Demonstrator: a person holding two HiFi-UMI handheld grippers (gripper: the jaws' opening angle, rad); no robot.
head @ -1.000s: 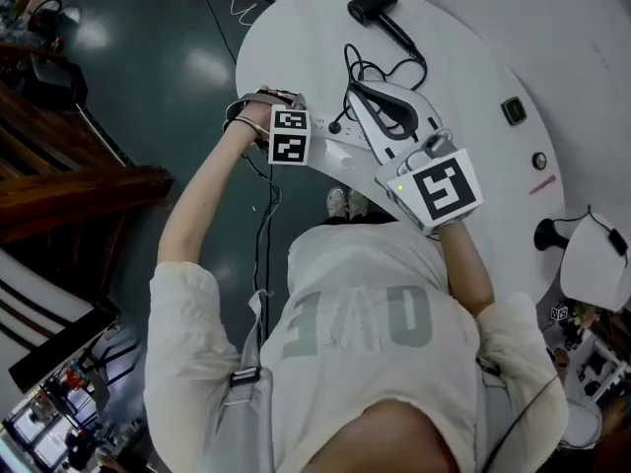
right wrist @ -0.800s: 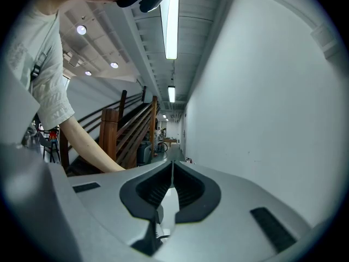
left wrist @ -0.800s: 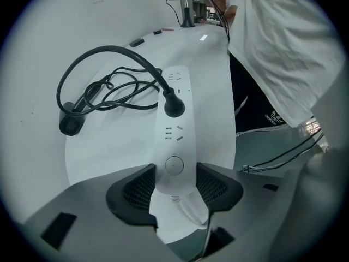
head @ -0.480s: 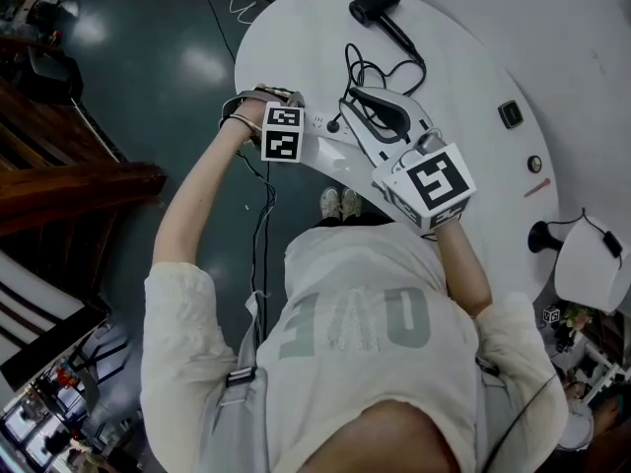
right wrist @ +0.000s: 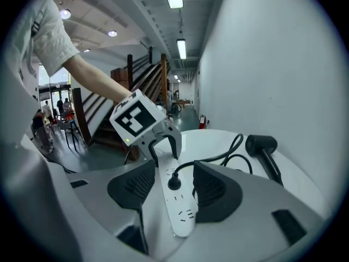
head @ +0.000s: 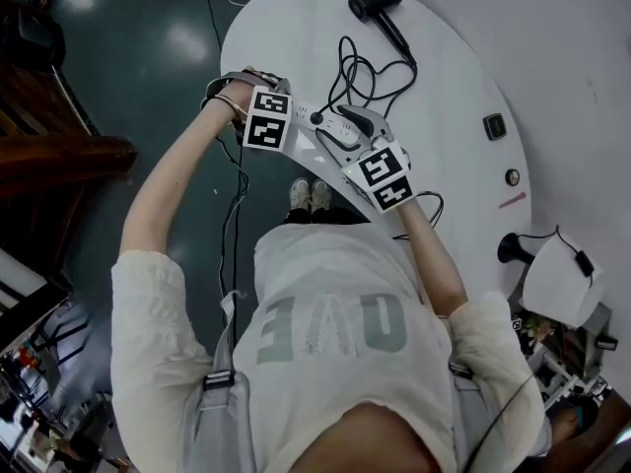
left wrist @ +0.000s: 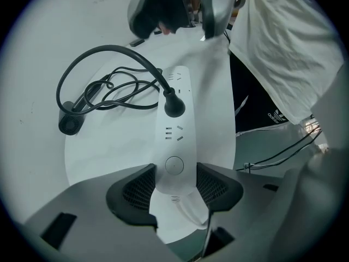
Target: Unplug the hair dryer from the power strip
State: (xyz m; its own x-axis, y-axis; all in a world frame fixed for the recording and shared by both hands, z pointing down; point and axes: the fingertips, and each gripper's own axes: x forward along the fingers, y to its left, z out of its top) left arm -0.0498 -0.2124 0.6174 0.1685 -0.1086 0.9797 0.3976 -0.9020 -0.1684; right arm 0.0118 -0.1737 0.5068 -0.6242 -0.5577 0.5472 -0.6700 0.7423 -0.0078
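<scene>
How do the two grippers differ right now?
The left gripper is clamped on the end of the power strip and points steeply down. The right gripper points closer to level, its jaws opening, with the plug untouched between them. Both work on the same strip.

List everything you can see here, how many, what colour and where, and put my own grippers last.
table: one, white, curved edge, in front of the person.
hair dryer: one, black, lying at the table's far side.
cord: one, black, looped between the hair dryer and the power strip.
plug: one, black, seated in the power strip.
power strip: one, white, near the table's edge.
staircase: one, dark wood, at the left.
shoes: two, pale, on the dark floor.
left gripper: one, grey with black pads, shut on the power strip's button end.
right gripper: one, same colours, jaws opening, with strip and plug between them, not pressed.
</scene>
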